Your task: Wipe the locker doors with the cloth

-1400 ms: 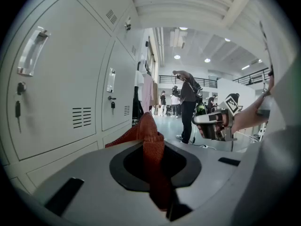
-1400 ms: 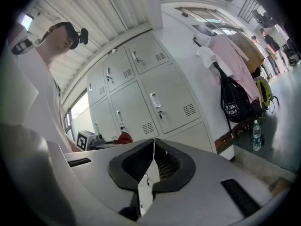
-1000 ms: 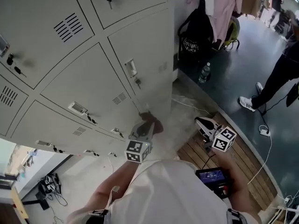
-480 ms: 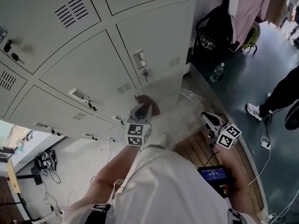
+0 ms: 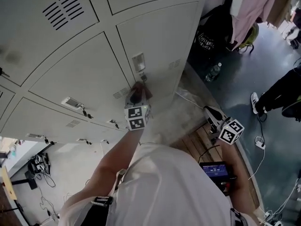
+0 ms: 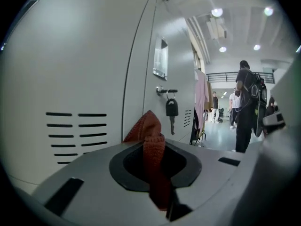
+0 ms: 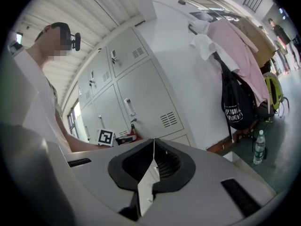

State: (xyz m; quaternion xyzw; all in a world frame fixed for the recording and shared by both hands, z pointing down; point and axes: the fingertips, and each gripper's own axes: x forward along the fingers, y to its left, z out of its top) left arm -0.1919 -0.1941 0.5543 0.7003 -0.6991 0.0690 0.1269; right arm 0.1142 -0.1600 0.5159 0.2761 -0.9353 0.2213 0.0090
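our left tool [image 5: 137, 98] grips the red cloth [image 6: 150, 145] at the locker door [image 5: 157, 41], near its key [image 6: 171, 109]. our right tool [image 7: 151, 171] is closed, empty.

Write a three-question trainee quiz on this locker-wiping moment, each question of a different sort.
1. True or false: the right gripper grips the red cloth.
2. What hangs from the lock ahead of the left gripper? A) a key B) a padlock C) a glove
3. Fill in: the right gripper's jaws are ____ with nothing between them.

Key: 1 false, the left gripper grips it; 2 A; 3 shut.
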